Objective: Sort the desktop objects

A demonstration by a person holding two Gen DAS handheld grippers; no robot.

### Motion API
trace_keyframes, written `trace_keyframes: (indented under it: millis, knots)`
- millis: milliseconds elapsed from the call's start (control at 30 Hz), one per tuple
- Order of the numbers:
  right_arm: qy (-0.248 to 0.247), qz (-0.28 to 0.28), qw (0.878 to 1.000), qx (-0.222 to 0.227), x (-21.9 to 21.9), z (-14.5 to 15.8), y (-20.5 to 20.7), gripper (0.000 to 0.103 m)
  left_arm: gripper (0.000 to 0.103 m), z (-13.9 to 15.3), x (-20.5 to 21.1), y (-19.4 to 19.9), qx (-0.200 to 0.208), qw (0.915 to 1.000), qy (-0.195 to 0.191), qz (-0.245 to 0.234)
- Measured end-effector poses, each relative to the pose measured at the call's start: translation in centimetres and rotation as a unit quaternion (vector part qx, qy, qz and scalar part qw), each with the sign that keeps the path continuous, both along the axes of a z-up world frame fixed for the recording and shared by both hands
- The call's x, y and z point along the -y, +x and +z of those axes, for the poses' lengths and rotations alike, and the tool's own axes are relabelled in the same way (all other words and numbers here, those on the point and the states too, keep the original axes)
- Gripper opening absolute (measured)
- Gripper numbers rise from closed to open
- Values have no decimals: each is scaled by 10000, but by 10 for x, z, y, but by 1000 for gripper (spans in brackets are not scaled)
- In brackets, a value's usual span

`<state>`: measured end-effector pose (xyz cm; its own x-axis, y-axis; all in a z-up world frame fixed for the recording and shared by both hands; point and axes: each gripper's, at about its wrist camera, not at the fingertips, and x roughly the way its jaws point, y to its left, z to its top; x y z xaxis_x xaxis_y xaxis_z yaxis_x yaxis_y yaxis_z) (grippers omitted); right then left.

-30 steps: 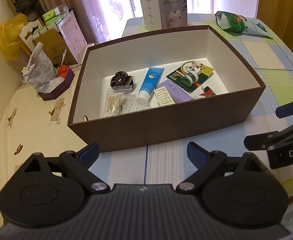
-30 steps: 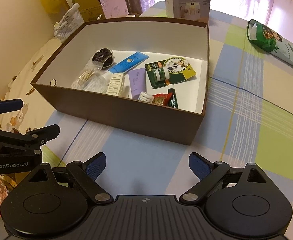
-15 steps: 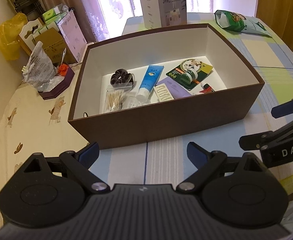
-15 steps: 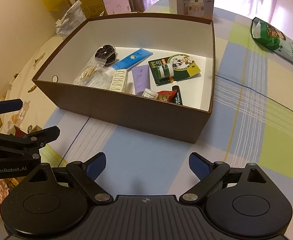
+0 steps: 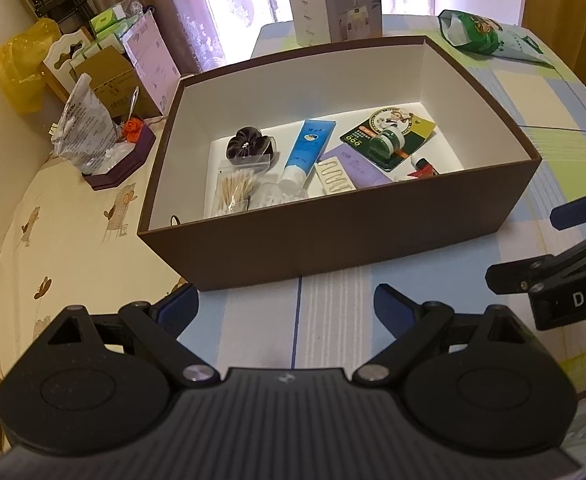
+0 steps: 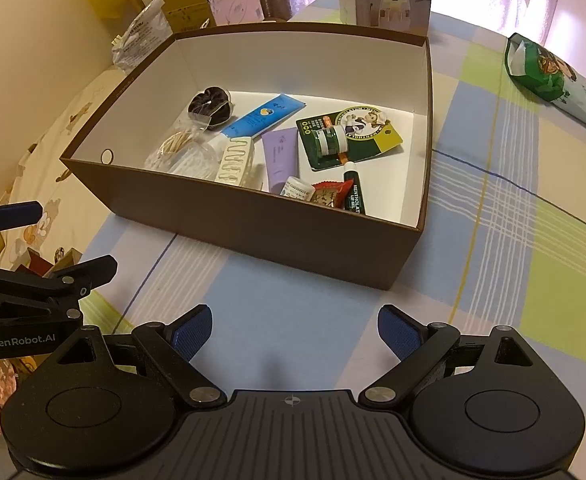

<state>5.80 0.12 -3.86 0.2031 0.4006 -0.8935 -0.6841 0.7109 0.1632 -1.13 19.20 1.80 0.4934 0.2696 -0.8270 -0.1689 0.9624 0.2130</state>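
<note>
Brown box [image 5: 333,236], white inside, lid off, on the checked cloth of the worktop [image 6: 513,240]. Contents lie loose on its floor:
- dark hair scrunchie [image 6: 209,107] in clear packaging, far left corner;
- bag of cotton swabs [image 5: 235,190], nearer than the scrunchie;
- blue tube [image 5: 307,150], cap toward the near wall;
- cream hair claw [image 6: 235,160], just beside the purple tube [image 6: 280,155];
- green blister card [image 6: 347,136] with a small round jar, right of centre;
- green lip-balm stick [image 6: 355,194], red sachet [image 6: 327,196] and small white pot [image 6: 296,187], against the near wall.

Left gripper [image 5: 285,304]: jaws wide, nothing between them, over bare cloth in front of the box's near wall.
Right gripper [image 6: 295,330]: jaws wide, empty, likewise short of the box, near its right corner.

Beyond the box: white humidifier carton [image 5: 333,0] standing upright; green snack bag [image 6: 553,76] lying flat, well apart to the right. Left of the worktop: clutter of cartons and bags.
</note>
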Motion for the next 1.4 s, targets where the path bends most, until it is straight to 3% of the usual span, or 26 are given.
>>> trace_keyframes:
  millis: [1400]
  knots:
    - [-59, 414, 9991, -38, -14, -4, 12, 95, 93, -6, -1, 3, -133, 9992, 79, 364]
